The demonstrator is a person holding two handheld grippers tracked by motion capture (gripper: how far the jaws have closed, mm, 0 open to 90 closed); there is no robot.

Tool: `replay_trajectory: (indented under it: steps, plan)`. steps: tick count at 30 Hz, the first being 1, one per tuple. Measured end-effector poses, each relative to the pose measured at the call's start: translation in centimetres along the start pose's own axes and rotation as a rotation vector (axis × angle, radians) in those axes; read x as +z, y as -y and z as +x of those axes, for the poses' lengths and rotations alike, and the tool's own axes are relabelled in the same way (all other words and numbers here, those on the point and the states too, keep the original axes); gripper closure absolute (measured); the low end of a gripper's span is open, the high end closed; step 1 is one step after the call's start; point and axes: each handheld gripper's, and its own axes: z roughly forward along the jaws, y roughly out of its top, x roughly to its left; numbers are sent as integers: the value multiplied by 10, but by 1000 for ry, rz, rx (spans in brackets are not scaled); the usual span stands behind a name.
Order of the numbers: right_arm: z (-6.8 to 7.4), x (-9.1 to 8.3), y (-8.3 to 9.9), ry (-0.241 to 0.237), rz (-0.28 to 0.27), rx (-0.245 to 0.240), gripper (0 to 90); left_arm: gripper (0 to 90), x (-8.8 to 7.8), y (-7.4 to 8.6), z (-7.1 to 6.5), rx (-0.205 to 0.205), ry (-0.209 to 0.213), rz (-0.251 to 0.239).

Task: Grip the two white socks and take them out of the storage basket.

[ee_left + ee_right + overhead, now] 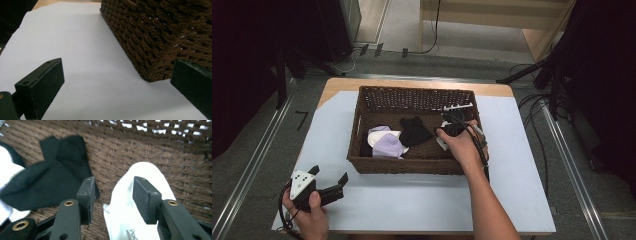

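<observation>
Your right hand-held gripper (113, 195) hangs half-spread over the white sock (140, 202) on the basket (412, 100) floor, nothing pinched yet, so the pickup remains, while your left hand-held gripper (329, 180) idles spread on the desk (412, 200).

Grey floor (262, 150), wooden furniture (492, 20), possibly dark curtains (242, 60)
</observation>
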Motion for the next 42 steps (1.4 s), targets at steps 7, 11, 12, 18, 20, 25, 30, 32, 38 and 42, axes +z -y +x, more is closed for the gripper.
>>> replay_trajectory:
  steps: [7,11,12,18,20,25,30,32,38,42]
  plan:
    - [1,12,4,39,103,-56,559,0,0,0,0,-3,3,2]
    - [1,15,5,48,136,-62,602,0,0,0,0,-4,2,2]
    - [1,16,6,54,140,-87,634,0,0,0,0,-3,2,2]
    - [2,13,6,64,165,-146,844,0,0,0,0,-2,2,2]
    - [1,9,3,81,150,-182,860,0,0,0,0,0,-2,4]
    - [2,-2,0,62,46,-179,861,0,0,0,0,1,-2,4]
    - [2,-19,0,27,-119,-172,862,0,0,0,-1,4,-3,4]
    - [2,-26,-1,11,-179,-171,862,0,0,0,-1,7,-2,6]
    - [0,-40,0,-23,-310,-162,864,0,0,0,-1,8,-3,5]
    - [-2,-47,1,-41,-385,-148,865,0,0,0,-1,7,-3,5]
